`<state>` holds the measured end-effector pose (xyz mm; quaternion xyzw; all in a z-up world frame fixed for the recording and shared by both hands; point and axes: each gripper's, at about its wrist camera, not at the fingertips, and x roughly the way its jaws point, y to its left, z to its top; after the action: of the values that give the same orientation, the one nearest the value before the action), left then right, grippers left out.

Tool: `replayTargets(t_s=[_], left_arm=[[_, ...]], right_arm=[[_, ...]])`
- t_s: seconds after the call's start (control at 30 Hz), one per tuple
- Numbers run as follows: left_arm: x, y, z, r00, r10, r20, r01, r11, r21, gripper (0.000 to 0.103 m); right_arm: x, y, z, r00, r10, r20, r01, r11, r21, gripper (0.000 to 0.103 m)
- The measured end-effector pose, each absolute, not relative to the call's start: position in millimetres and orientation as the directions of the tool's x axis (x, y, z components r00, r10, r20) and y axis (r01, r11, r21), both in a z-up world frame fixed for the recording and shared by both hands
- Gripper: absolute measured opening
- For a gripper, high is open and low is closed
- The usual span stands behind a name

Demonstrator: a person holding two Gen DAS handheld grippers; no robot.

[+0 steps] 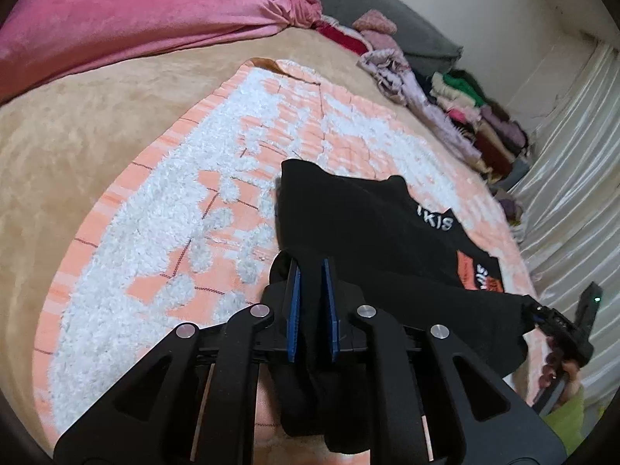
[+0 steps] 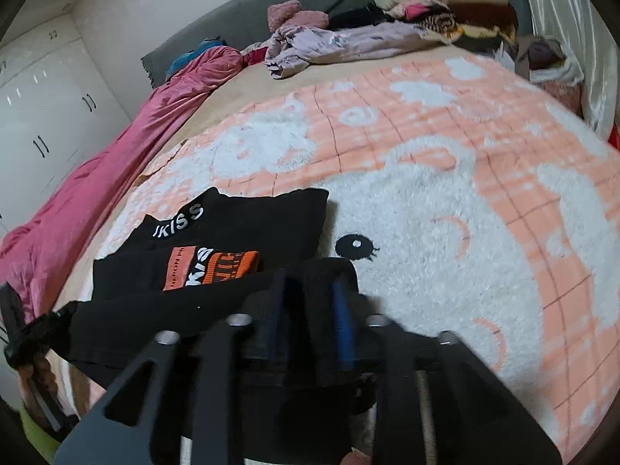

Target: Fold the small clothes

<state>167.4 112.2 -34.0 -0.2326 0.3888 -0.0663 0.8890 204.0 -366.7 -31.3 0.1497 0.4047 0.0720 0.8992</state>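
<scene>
A black garment (image 1: 368,224) with white lettering and an orange patch lies partly folded on the peach and white blanket (image 1: 155,193). My left gripper (image 1: 310,263) is shut on its near edge, black cloth pinched between the blue pads. In the right wrist view the same garment (image 2: 240,213) spreads to the left. My right gripper (image 2: 310,275) stands with its jaws apart, and a fold of the black cloth lies loosely between the blurred fingers. The right gripper (image 1: 550,316) also shows at the garment's far corner in the left wrist view, with a hand under it.
A pink quilt (image 1: 116,19) lies along the far side of the bed. Heaped clothes (image 2: 426,0) crowd the headboard end beside a pale curtain (image 1: 573,155). White wardrobe doors (image 2: 46,108) stand beyond the bed. The blanket (image 2: 445,193) stretches wide to the right of the garment.
</scene>
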Motion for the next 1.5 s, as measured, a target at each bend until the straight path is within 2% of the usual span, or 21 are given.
replayTargets(t_s=[0.03, 0.07, 0.1, 0.27, 0.4, 0.57, 0.77, 1.0, 1.17, 1.23, 1.27, 1.33, 1.4, 1.47, 1.5], left_arm=[[164, 113, -33, 0.700, -0.296, -0.650, -0.061, 0.882, -0.466, 0.008], [161, 113, -31, 0.710, -0.282, -0.646, -0.063, 0.887, -0.457, 0.015], [156, 115, -27, 0.725, -0.258, -0.639, -0.064, 0.898, -0.436, 0.018], [134, 120, -11, 0.760, -0.258, -0.597, -0.023, 0.907, -0.421, 0.020], [119, 117, -8, 0.742, -0.298, -0.601, 0.016, 0.903, -0.429, 0.033], [103, 116, -15, 0.713, -0.321, -0.623, 0.008, 0.893, -0.451, 0.044], [91, 106, -14, 0.685, -0.352, -0.638, 0.047, 0.895, -0.444, 0.045], [95, 89, -25, 0.647, -0.398, -0.650, 0.071, 0.881, -0.468, 0.048], [99, 79, -31, 0.648, -0.358, -0.672, 0.060, 0.904, -0.424, 0.049], [100, 76, -29, 0.660, -0.335, -0.672, 0.049, 0.912, -0.406, 0.049], [100, 75, -27, 0.666, -0.323, -0.672, 0.047, 0.918, -0.394, 0.045], [102, 70, -23, 0.678, -0.291, -0.675, 0.043, 0.932, -0.359, 0.036], [104, 65, -21, 0.679, -0.268, -0.684, 0.048, 0.945, -0.323, 0.019], [110, 62, -20, 0.671, -0.262, -0.694, 0.053, 0.950, -0.308, 0.007], [111, 62, -19, 0.671, -0.263, -0.693, 0.052, 0.950, -0.309, 0.006]], right_arm=[[203, -367, -31, 0.668, 0.222, -0.710, 0.011, 0.952, 0.307, 0.060], [201, -369, -29, 0.679, 0.202, -0.706, 0.024, 0.955, 0.296, 0.060], [199, -370, -28, 0.683, 0.197, -0.704, 0.029, 0.955, 0.295, 0.060], [181, -370, -16, 0.712, 0.170, -0.681, 0.037, 0.960, 0.278, 0.060], [159, -355, -4, 0.732, 0.178, -0.658, -0.005, 0.967, 0.256, 0.060], [130, -319, 1, 0.707, 0.232, -0.668, -0.132, 0.971, 0.198, 0.060], [118, -285, -18, 0.622, 0.283, -0.730, -0.242, 0.956, 0.165, 0.060], [119, -265, -37, 0.577, 0.291, -0.763, -0.278, 0.948, 0.152, 0.060], [120, -257, -44, 0.568, 0.301, -0.766, -0.301, 0.942, 0.147, 0.060], [121, -255, -46, 0.562, 0.309, -0.767, -0.310, 0.939, 0.151, 0.060], [122, -253, -47, 0.559, 0.313, -0.768, -0.315, 0.937, 0.153, 0.060], [121, -250, -49, 0.556, 0.316, -0.769, -0.326, 0.934, 0.148, 0.062], [121, -248, -50, 0.557, 0.317, -0.768, -0.337, 0.931, 0.140, 0.062], [122, -248, -51, 0.557, 0.326, -0.764, -0.342, 0.928, 0.147, 0.062], [122, -248, -51, 0.555, 0.330, -0.764, -0.343, 0.927, 0.151, 0.062]])
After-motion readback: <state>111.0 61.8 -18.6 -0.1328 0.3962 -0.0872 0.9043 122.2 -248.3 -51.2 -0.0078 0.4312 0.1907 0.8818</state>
